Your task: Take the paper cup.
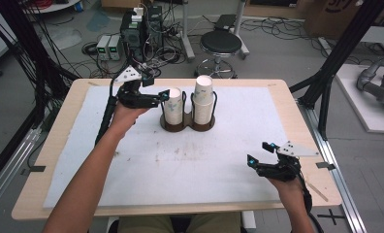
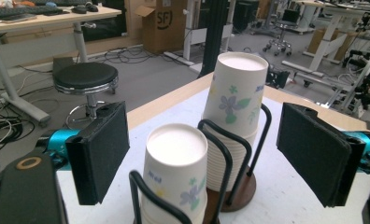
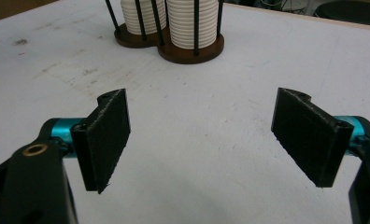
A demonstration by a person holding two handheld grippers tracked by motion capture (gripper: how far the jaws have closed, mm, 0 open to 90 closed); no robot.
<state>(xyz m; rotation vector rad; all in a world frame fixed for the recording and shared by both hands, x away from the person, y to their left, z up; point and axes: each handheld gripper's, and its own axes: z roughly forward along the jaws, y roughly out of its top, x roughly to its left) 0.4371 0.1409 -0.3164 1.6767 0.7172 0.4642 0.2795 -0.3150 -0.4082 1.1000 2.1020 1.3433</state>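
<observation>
Resting low over the near right part of the white-covered table [image 1: 219, 170], the right gripper [image 1: 262, 153] idles with fingers spread and nothing between them. Farther off, the left gripper [image 1: 164, 95] has its flat, matte black fingers [image 2: 101, 149] wide apart on either side of the shorter stack of paper cups [image 1: 172, 104], which sits in a black wire holder [image 1: 187, 124] on a round brown base. Closing off-centre could crush the thin, floral-printed top cup or lift several nested ones together, perhaps tipping the taller stack [image 1: 204, 99] beside it.
</observation>
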